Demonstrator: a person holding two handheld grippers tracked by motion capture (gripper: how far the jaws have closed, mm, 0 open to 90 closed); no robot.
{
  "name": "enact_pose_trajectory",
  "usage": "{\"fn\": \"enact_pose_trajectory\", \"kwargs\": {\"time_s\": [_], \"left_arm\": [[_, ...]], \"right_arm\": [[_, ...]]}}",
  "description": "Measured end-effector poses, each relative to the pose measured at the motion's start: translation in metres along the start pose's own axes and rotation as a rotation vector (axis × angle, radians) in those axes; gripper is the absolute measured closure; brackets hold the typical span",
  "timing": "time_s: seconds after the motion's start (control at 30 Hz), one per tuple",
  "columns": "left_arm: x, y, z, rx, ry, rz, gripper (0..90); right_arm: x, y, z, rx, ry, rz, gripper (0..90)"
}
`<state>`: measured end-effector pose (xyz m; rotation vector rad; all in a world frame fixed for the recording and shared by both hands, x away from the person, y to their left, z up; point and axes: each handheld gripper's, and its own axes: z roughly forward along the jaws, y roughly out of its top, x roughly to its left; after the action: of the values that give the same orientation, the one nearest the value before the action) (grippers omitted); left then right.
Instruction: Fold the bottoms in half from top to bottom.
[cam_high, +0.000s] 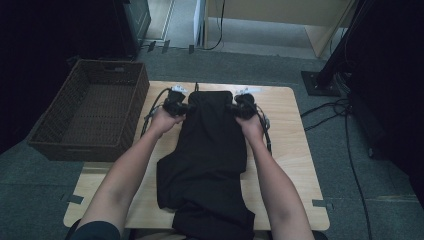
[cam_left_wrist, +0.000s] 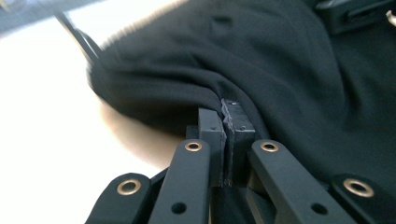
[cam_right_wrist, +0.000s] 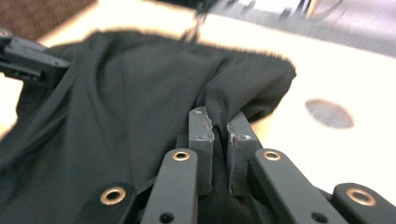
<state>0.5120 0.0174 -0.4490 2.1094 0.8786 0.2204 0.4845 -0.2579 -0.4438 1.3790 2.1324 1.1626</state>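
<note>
Spreading across most of the bench (cam_high: 295, 150), a black garment (cam_high: 210, 160) lies lengthwise from the far edge toward the person, its near end bunched and hanging over the near edge. A woven basket (cam_high: 90, 112) sits just beside the bench on the left, and cables trail over the floor to the right. Each forearm reaches in along a side of the garment. The left hand-held gripper (cam_high: 176, 106) is pressed together on the far left corner of the garment, a fold of cloth pinched between its jaws in the left gripper view (cam_left_wrist: 227, 122); the right hand-held gripper (cam_high: 245, 107) pinches the far right corner the same way (cam_right_wrist: 218, 128), with a thin ridge of cloth caught at the very tips. Both bites look shallow, so I judge the likeliest trouble is a corner slipping free once the cloth's weight comes onto it, which would leave the garment hanging crooked from one side. Uneven pulling could also drag the bunched near end off the bench onto the floor. A dark oval knot marks the wood near the right corner. No brand, label or writing can be read anywhere.
</note>
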Motion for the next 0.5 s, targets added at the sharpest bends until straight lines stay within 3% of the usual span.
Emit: {"fn": "enact_pose_trajectory", "kwargs": {"time_s": [0.03,0.07,0.1,0.13,0.17,0.2,0.23,0.3,0.4,0.5], "left_arm": [[0.003,0.027,-0.015,-0.043,0.032,0.022,88.8],[0.004,0.041,-0.025,-0.078,0.053,0.032,88.9],[0.004,0.041,-0.025,-0.078,0.053,0.032,88.8],[0.004,0.055,-0.036,-0.128,0.075,0.040,88.8],[0.003,0.081,-0.060,-0.241,0.109,0.060,88.8],[0.003,0.081,-0.060,-0.241,0.109,0.060,88.8],[0.003,0.091,-0.070,-0.292,0.120,0.065,88.8],[0.003,0.108,-0.088,-0.326,0.154,0.109,88.3],[0.005,0.101,-0.089,-0.311,0.149,0.105,88.1],[0.004,0.083,-0.080,-0.266,0.130,0.099,88.0]], "right_arm": [[0.000,0.017,-0.007,-0.019,-0.009,-0.017,83.9],[0.001,0.035,-0.014,-0.037,-0.020,-0.044,83.9],[0.002,0.054,-0.023,-0.061,-0.033,-0.067,83.8],[0.004,0.073,-0.033,-0.102,-0.038,-0.086,83.8],[0.005,0.090,-0.044,-0.148,-0.045,-0.106,83.8],[0.007,0.107,-0.055,-0.193,-0.050,-0.118,83.8],[0.007,0.107,-0.055,-0.193,-0.050,-0.118,83.8],[0.010,0.141,-0.079,-0.286,-0.071,-0.153,83.6],[0.009,0.144,-0.082,-0.280,-0.079,-0.182,83.5],[0.008,0.122,-0.072,-0.235,-0.060,-0.174,83.5]]}}
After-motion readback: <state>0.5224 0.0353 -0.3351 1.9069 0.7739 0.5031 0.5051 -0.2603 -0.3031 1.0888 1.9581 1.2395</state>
